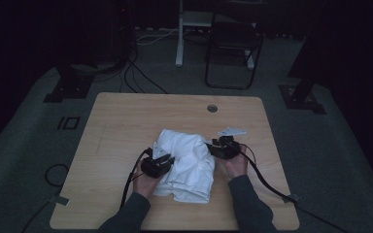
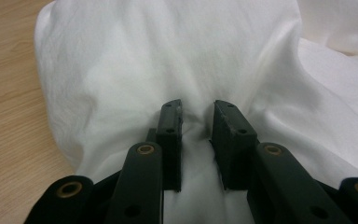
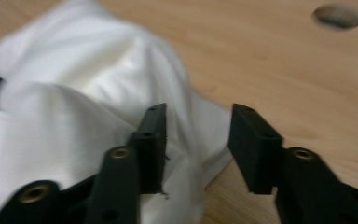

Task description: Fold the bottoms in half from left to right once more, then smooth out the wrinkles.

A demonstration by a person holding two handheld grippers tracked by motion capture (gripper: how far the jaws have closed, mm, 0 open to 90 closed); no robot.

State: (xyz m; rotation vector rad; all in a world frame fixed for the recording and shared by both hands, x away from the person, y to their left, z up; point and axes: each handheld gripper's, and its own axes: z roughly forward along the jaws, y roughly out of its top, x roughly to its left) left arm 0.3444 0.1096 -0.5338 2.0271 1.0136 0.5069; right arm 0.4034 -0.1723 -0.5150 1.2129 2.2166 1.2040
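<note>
My left gripper (image 2: 197, 122) pinches ridge of white cloth (image 1: 187, 162); right gripper (image 3: 196, 140) gapes, cloth edge at nine o'clock of it, bundle running twelve-to-six on table (image 1: 126, 116).

No legible text, label, brand, number or sign anywhere.

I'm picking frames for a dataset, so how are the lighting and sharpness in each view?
High view: dim and underexposed, the room nearly black, the white cloth the brightest thing on the table. Left gripper view: bright and sharp, soft shadows in the cloth's folds. Right gripper view: well lit but smeared by blur, cloth edges and the table's hole soft.
</note>
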